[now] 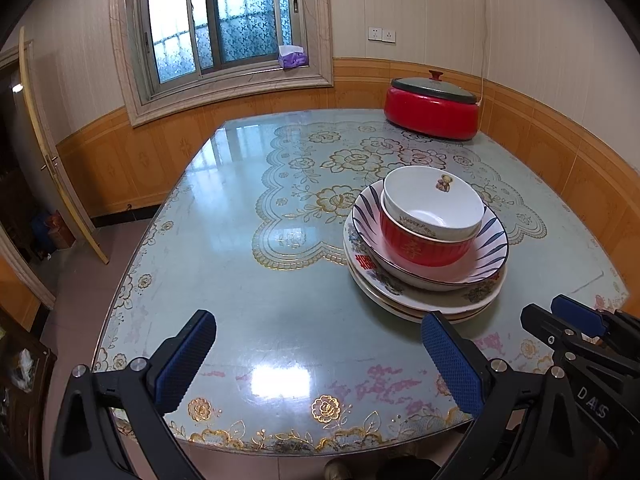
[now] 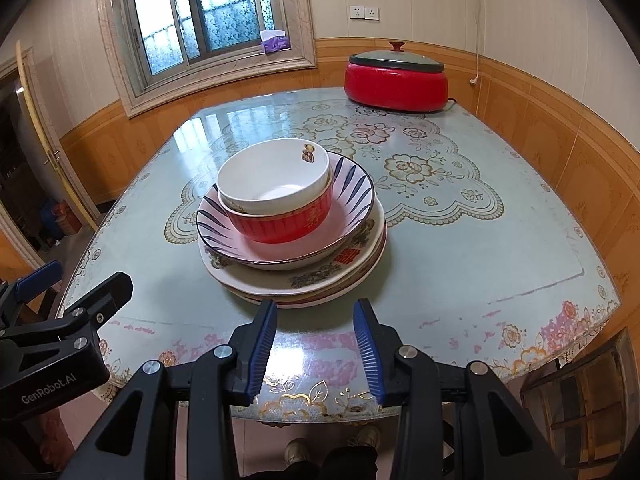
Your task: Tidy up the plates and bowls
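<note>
Blue ribbed pads of the right gripper [image 2: 316,354] sit nearest the lens, jaws part-way apart with nothing between them, poised over the near table edge just short of the crockery. Left gripper [image 1: 318,364] likewise empty, jaws spread much wider, hovering over bare tabletop to the left of the stack. Task items are all in one pile near the middle of the table: white ceramic bowl with a small bear print [image 2: 276,178] nested, slightly tilted, in a red glazed bowl with gold characters [image 2: 286,222]; that sits in a shallow white dish with dark blue stripes [image 2: 352,188], which rests on a stack of wide floral-rimmed plates [image 2: 320,280]. Exact plate count not readable from the rim edges. Support is a glass-topped table with a pale blue floral cloth [image 2: 500,240]. Red electric pot with a grey lid [image 2: 396,80] stands at the far corner, well apart. Judgement: pile either finished or not yet touched; cannot tell which. If sorting remains, next move likely calls for a pinch on the white bowl's rim and a straight lift, the red bowl beneath being liable to shift.
</note>
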Demonstrator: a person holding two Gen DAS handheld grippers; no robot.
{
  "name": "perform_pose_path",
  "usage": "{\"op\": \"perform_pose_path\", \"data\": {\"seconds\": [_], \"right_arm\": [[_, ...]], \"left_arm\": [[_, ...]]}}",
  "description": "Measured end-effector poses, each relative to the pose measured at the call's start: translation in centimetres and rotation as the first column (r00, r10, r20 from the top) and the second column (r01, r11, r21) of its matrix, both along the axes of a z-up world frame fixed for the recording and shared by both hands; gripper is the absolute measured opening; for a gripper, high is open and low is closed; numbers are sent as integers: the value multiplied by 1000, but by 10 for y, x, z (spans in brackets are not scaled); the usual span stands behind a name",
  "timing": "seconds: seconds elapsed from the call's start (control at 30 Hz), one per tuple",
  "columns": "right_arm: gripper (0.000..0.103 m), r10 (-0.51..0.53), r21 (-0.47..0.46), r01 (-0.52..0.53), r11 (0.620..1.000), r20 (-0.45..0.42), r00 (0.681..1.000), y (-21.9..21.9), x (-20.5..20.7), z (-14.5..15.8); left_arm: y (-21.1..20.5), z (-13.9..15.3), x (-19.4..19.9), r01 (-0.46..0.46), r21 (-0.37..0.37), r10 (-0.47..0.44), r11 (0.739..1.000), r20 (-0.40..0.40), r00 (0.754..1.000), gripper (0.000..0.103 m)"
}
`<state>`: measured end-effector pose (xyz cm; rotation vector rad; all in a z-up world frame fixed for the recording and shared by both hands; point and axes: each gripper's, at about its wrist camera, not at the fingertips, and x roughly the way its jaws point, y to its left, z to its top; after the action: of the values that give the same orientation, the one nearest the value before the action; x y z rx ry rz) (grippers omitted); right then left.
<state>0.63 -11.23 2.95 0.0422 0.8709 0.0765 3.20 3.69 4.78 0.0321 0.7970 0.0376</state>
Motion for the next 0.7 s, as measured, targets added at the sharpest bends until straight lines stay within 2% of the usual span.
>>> {"op": "perform_pose_path", "data": {"seconds": [0.43,0.7], "right_arm": [[40,-12,-1,12,1000,-3,1000,1,5,-1],[40,-18,-5,18,1000,-4,1000,2,6,-1]], "left_arm": [[1,1,6,14,2,-14,1000,8,1000,103],[1,-1,10,33,-23,-33,999,-2,999,103]]}}
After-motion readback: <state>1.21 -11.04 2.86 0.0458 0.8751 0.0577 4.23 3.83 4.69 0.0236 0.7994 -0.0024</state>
